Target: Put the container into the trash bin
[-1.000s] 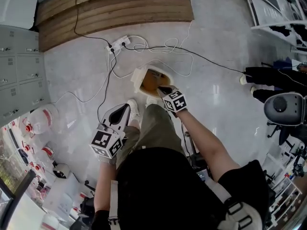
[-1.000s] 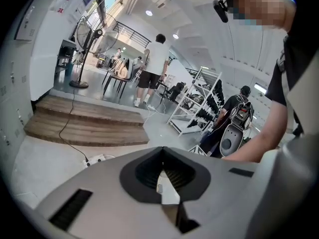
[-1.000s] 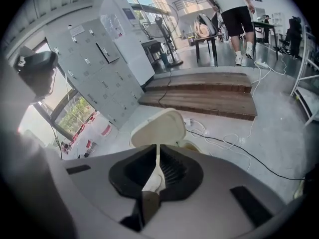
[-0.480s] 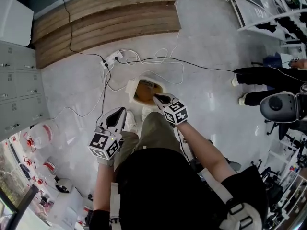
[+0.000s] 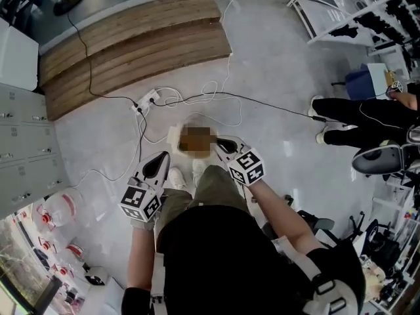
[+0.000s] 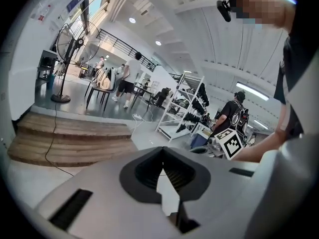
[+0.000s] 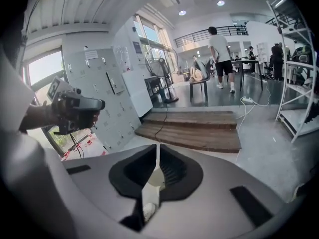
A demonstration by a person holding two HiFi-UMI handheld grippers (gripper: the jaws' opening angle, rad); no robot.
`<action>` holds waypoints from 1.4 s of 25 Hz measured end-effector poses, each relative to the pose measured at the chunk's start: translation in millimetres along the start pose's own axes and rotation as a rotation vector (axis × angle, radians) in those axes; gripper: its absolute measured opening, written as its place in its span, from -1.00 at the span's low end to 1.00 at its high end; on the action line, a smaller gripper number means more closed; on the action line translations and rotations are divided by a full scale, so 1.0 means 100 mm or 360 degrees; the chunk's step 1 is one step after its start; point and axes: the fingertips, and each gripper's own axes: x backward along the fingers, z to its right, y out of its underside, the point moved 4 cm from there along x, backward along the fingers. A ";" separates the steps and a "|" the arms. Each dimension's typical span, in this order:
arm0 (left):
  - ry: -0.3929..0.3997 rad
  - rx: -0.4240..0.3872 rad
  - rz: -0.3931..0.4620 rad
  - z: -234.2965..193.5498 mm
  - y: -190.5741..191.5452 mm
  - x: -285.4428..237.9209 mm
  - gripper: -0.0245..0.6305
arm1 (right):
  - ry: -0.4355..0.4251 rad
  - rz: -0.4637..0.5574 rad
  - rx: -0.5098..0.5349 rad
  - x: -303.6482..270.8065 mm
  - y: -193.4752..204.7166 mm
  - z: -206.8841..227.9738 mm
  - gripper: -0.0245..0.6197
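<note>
The container (image 5: 176, 135) is a white open takeaway box with brown inside, partly under a mosaic patch, in front of my feet in the head view. My right gripper (image 5: 220, 142) is shut on its right rim and holds it up off the floor. In the right gripper view a thin white edge of the container (image 7: 152, 183) is pinched between the closed jaws of the right gripper (image 7: 158, 146). My left gripper (image 5: 164, 155) hangs to the left of the container, apart from it. In the left gripper view the left gripper (image 6: 162, 151) has its tips together with nothing between them.
A wooden step (image 5: 131, 41) crosses the back of the grey floor. A power strip with cables (image 5: 146, 102) lies just beyond the container. Grey lockers (image 5: 20, 156) stand at left, and a white rack (image 5: 341, 5), a standing person (image 5: 354, 117) and a chair (image 5: 384, 157) at right.
My right gripper has risen and carried the container up off the floor, closer to my body. The left gripper has risen a little. The wooden step now shows further away.
</note>
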 end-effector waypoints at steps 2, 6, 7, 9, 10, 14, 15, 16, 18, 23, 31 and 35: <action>0.0026 -0.0020 0.0012 0.03 -0.06 0.00 -0.91 | 0.0025 0.0040 0.0019 0.13 -0.10 -0.04 -0.82; 0.0075 -0.0068 0.0033 0.12 -0.22 0.01 -0.91 | 0.0066 0.0128 0.0043 0.39 -0.31 -0.13 -0.82; 0.0086 -0.0084 0.0036 0.14 -0.27 0.01 -0.91 | 0.0076 0.0150 0.0050 0.45 -0.36 -0.16 -0.82; 0.0106 -0.0117 0.0048 0.19 -0.36 0.01 -0.91 | 0.0095 0.0187 0.0065 0.57 -0.46 -0.20 -0.82; 0.0116 -0.0134 0.0055 0.22 -0.41 0.01 -0.91 | 0.0102 0.0203 0.0069 0.63 -0.50 -0.22 -0.82; 0.0154 -0.0196 0.0084 0.34 -0.59 -0.01 -0.91 | 0.0132 0.0270 0.0074 0.87 -0.65 -0.28 -0.82; 0.0164 -0.0210 0.0091 0.37 -0.63 -0.02 -0.91 | 0.0143 0.0285 0.0077 0.93 -0.69 -0.29 -0.82; 0.0174 -0.0225 0.0098 0.40 -0.68 -0.03 -0.91 | 0.0154 0.0299 0.0079 0.99 -0.72 -0.30 -0.82; 0.0193 -0.0254 0.0110 0.46 -0.76 -0.04 -0.91 | 0.0180 0.0334 0.0077 1.10 -0.79 -0.31 -0.82; 0.0217 -0.0307 0.0146 0.60 -0.93 -0.01 -0.91 | 0.0228 0.0436 0.0091 1.37 -0.93 -0.34 -0.82; 0.0240 -0.0400 0.0194 0.78 -1.16 0.05 -0.91 | 0.0294 0.0542 0.0139 1.66 -1.15 -0.36 -0.82; 0.0262 -0.0442 0.0218 0.85 -1.24 0.07 -0.91 | 0.0313 0.0589 0.0152 1.77 -1.23 -0.41 -0.82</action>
